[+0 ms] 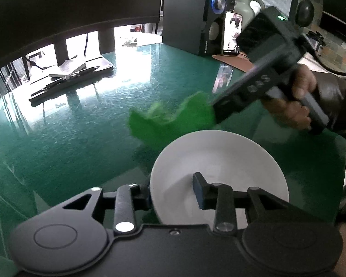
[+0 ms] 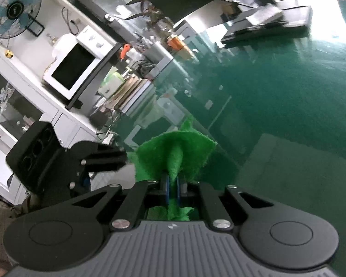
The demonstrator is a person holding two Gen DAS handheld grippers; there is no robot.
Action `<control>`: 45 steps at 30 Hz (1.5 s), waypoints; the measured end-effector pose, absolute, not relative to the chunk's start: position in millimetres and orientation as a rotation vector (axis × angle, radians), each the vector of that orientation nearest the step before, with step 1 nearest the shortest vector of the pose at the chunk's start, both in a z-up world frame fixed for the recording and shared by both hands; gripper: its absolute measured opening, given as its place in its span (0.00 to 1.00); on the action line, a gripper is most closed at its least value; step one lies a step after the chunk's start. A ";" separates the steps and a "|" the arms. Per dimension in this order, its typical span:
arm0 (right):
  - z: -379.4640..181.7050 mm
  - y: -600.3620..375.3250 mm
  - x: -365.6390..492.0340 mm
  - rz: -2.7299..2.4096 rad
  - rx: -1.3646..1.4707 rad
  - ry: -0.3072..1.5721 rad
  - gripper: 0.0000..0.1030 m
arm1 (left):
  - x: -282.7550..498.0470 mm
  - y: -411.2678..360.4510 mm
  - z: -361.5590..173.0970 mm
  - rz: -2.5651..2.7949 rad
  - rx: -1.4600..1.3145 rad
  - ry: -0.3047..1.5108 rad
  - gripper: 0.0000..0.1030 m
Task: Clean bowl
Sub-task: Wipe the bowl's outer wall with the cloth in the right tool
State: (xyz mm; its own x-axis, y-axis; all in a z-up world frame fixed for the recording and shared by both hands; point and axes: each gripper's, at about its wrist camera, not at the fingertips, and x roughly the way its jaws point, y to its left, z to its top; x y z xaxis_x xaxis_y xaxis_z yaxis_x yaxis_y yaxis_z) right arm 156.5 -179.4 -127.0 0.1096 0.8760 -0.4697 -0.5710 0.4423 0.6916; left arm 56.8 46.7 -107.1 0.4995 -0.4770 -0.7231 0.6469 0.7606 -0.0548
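On the glossy green tabletop [image 1: 85, 124], at its near right part, one white bowl [image 1: 219, 161] sits close under the left gripper [image 1: 173, 190]. Its opening faces up and tips slightly toward the camera; being round, it has no long axis to speak of. The left gripper's two blue-padded fingers straddle the bowl's near-left rim, one outside the wall and one inside the hollow. The inner pad [image 1: 199, 192] appears to stand clear of the wall, so the jaws look slack rather than clamped.

One green cloth [image 2: 175, 157] is pinched tight between the closed fingers of the right gripper [image 2: 172, 190]. Its folded ridge runs straight forward along the fingers, and the loose edges fan out to both sides. From the left wrist view the cloth is blurred, hanging above the table just behind the bowl's far-left rim, apart from it. A hand [image 1: 297, 99] in a dark sleeve grips the right gripper's handle.

Farther back stand one black speaker [image 1: 191, 18] and one lit phone [image 1: 233, 33] leaning beside it.
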 end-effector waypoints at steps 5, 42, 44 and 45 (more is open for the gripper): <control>-127.8 -155.5 168.7 1.168 0.384 0.989 0.07 | 57.4 45.2 -106.2 -0.682 0.241 0.800 0.36; -137.7 -208.8 143.5 1.085 0.445 0.999 0.08 | 58.2 40.3 -106.5 -0.680 0.245 0.800 0.48; -137.3 -212.8 140.4 1.081 0.446 0.995 0.08 | 58.6 39.9 -106.5 -0.680 0.246 0.798 0.48; -136.9 -213.8 139.6 1.078 0.446 0.993 0.08 | 58.8 39.6 -106.6 -0.680 0.247 0.798 0.48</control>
